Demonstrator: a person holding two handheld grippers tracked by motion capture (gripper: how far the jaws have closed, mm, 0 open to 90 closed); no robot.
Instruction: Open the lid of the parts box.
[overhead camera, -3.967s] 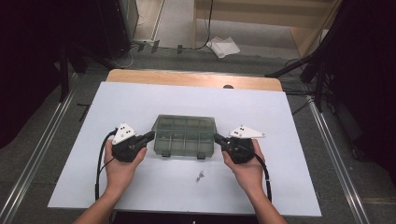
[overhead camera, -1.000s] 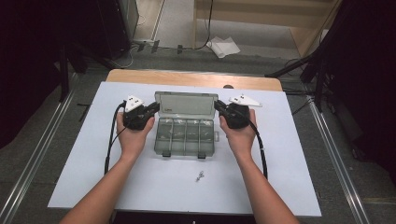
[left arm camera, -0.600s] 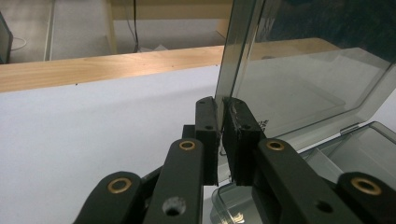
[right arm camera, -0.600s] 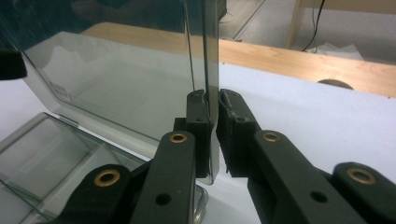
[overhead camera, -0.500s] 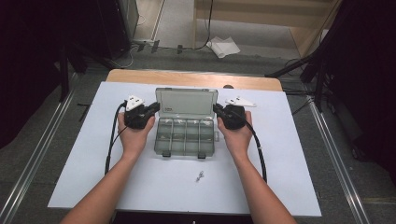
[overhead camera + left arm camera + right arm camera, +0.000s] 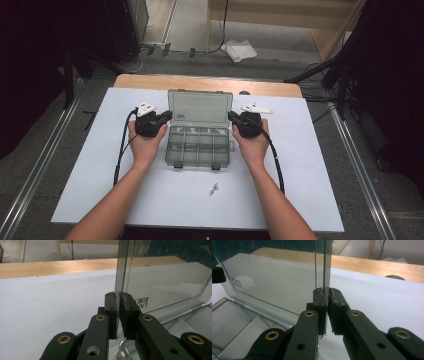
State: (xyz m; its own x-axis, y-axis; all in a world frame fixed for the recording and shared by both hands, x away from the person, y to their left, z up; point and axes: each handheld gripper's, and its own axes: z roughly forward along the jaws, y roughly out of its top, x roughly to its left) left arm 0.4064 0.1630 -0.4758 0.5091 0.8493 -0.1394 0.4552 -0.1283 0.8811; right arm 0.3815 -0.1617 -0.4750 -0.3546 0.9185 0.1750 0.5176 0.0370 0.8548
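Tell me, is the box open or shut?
Open. The box's lid stands up behind the compartments, with the left gripper and right gripper each clamped on one side edge.

High view looks down and forward from over the person's side of the table [image 6: 100, 200]. Both gripper views sit tight behind their jaws, sharing the raised lid [image 6: 160, 285] ahead.

grippers: 2, left gripper [image 6: 165, 118], right gripper [image 6: 234, 118] | hands: 2 | compartment box [image 6: 199, 145]: 1 | lid [image 6: 200, 107]: 1 | small metal part [image 6: 214, 188]: 1 | bench [image 6: 310, 165]: 1
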